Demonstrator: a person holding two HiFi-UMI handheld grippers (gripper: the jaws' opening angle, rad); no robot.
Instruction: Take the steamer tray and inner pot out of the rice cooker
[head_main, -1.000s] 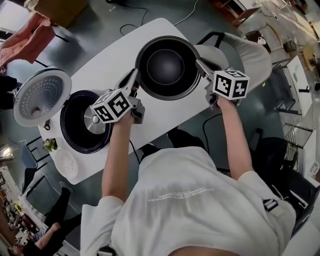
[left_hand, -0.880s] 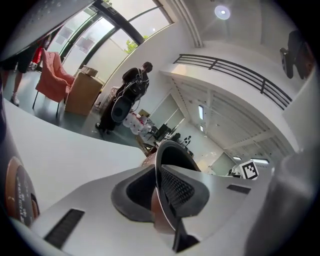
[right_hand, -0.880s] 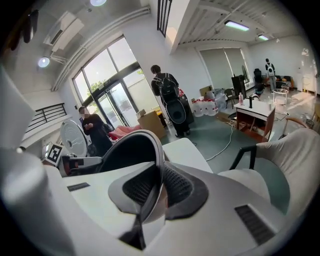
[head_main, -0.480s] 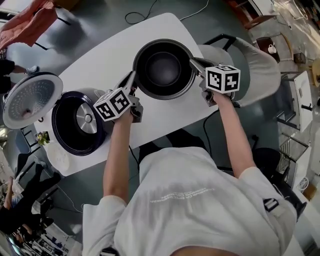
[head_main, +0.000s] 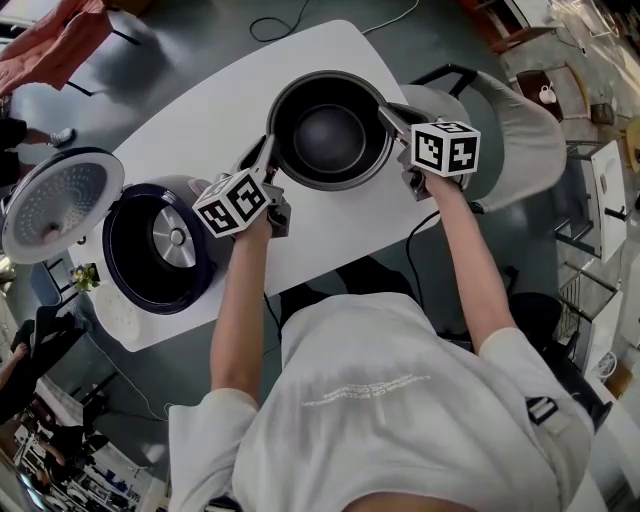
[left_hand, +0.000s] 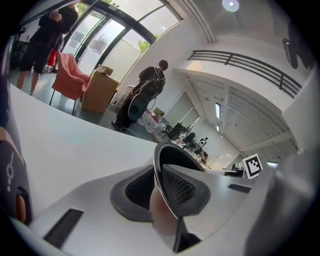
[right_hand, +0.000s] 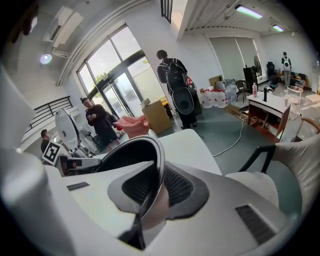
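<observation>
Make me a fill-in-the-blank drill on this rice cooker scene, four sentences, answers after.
1. The right gripper is clamped on the ___ of the inner pot.
2. Inside, the inner pot is ___.
3. The rice cooker has its lid swung ___.
4. In the head view, the rice cooker lies to the ___ of the inner pot.

Missing words: rim; empty; open; left

Pot and cooker side by side on one table

The inner pot (head_main: 330, 135) is at the right part of the table (head_main: 230, 110), seemingly resting on it. The rice cooker (head_main: 160, 245) stands to its left, with its opened lid (head_main: 60, 205) further left, and a chair (head_main: 510, 130) is right of the table.
</observation>
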